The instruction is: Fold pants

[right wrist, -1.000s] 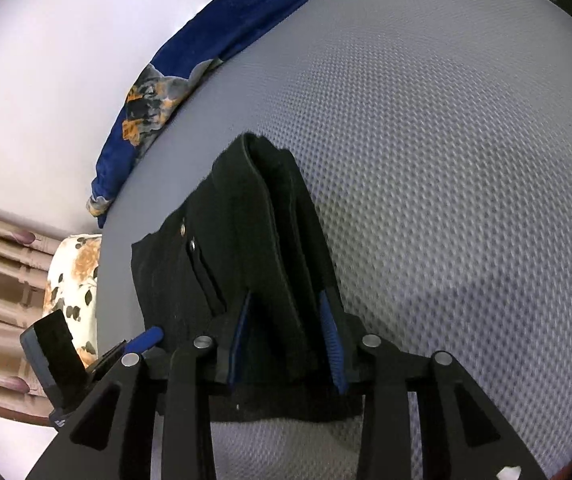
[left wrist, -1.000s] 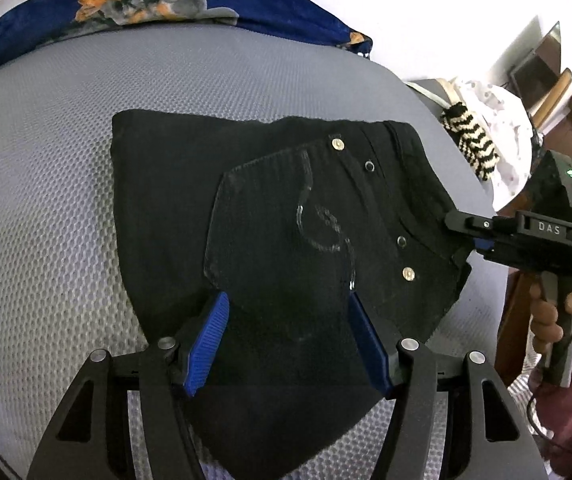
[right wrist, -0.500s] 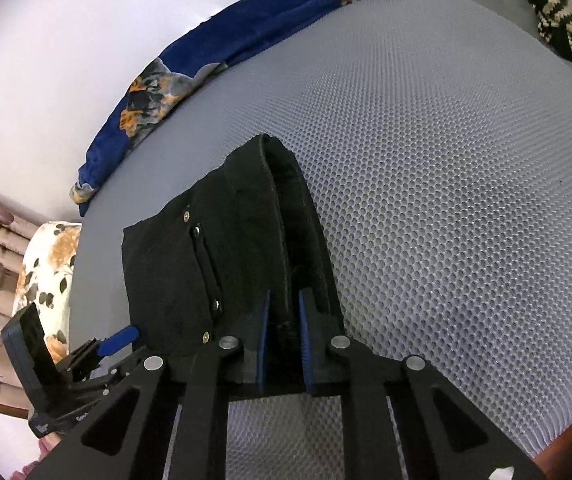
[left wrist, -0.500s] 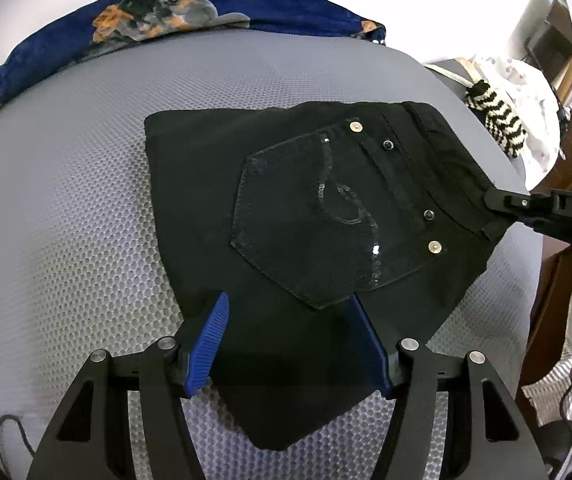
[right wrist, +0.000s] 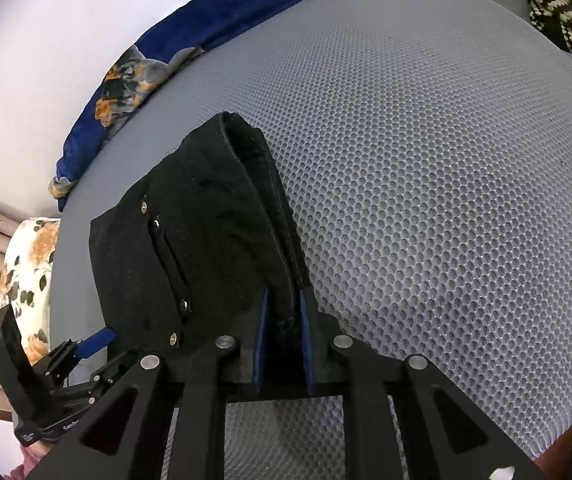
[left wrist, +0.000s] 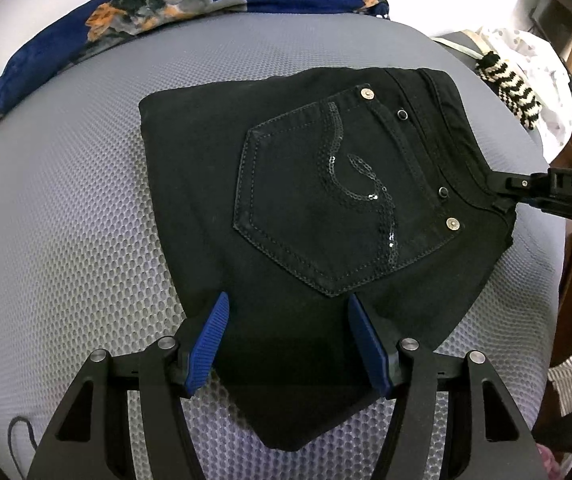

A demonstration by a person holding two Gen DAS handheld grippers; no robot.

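Black pants [left wrist: 306,208] lie folded into a compact stack on the grey mesh mattress [left wrist: 65,220], back pocket with a sequin swirl facing up. My left gripper [left wrist: 286,320] is open, its blue pads straddling the near edge of the stack without pinching it. My right gripper [right wrist: 283,316] is shut on the waistband edge of the pants [right wrist: 213,220]; in the left wrist view it shows at the right [left wrist: 502,192], clamped on the waistband corner. The left gripper also shows at the lower left of the right wrist view [right wrist: 85,348].
A blue floral blanket [left wrist: 145,16] lies along the far edge of the mattress by the white wall. A black-and-white striped knit item [left wrist: 510,88] and white cloth sit at the far right. A floral pillow [right wrist: 25,272] is at the left in the right wrist view.
My right gripper has closed onto the waistband edge. The left gripper has pulled back and risen a little, staying open, so the pants look further off and flatter.
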